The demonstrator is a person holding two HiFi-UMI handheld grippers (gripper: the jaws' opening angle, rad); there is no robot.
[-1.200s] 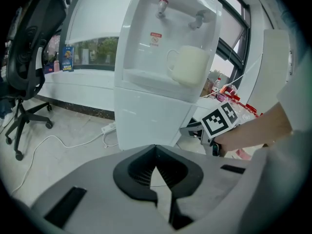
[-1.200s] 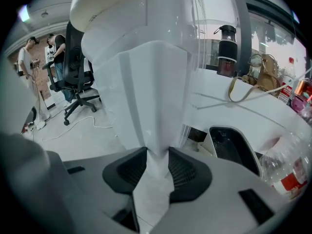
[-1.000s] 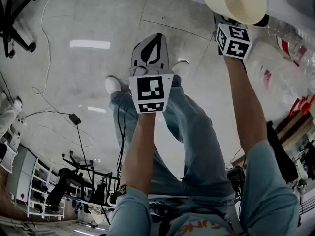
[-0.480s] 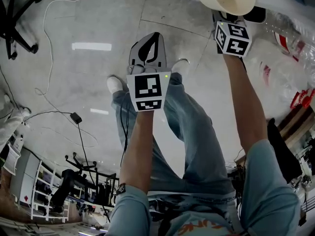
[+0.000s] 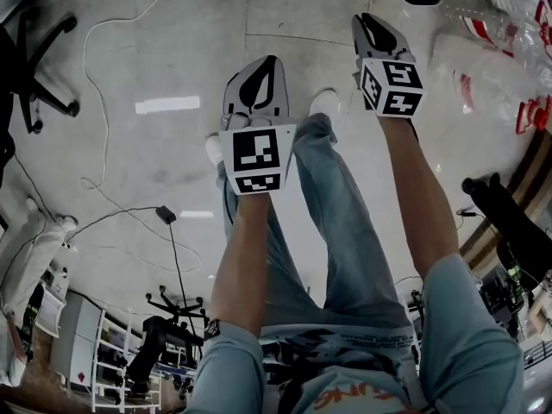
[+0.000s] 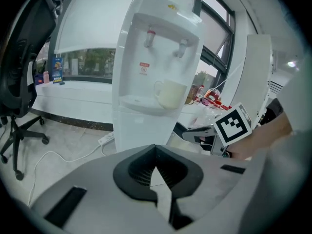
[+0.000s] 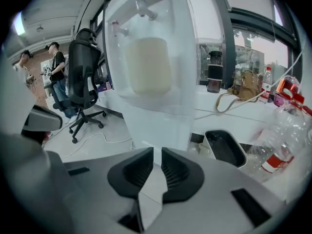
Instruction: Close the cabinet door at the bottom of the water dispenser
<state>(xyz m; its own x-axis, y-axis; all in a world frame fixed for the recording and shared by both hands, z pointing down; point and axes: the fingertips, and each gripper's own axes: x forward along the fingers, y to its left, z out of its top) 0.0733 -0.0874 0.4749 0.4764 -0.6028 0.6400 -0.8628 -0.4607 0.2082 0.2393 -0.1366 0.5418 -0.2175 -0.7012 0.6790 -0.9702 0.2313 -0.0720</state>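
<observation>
Fingers [image 6: 134,172] on the left gripper [image 6: 156,146] are pressed together at the tips, holding nothing. The right gripper [image 7: 157,152] has its fingers [image 7: 179,167] down to a slim gap. They've just been closing, and nothing sits between them, only the white front of the machine behind.

Neither gripper touches anything. In the head view both hang over the floor [image 5: 155,50], in front of the person's legs [image 5: 336,231].

Past them stands the water dispenser [image 6: 156,48], with a pale cup [image 6: 170,94] on its drip ledge. The cabinet door [image 6: 139,130] is the lower front panel under that ledge. From the left gripper view it looks flat and flush, so my guess is it's closed. Its bottom edge is hidden behind the gripper though, so no promises.

What could go wrong from here:
- If the door isn't properly latched it could drift back open, and with both grippers off it nothing would catch that.
- The right gripper looks pretty close to the dispenser front, so a careless swing could clip the cup and tip it off the ledge.
- A loose cable [image 5: 86,67] lies on the floor, which is a trip risk when stepping away.
</observation>
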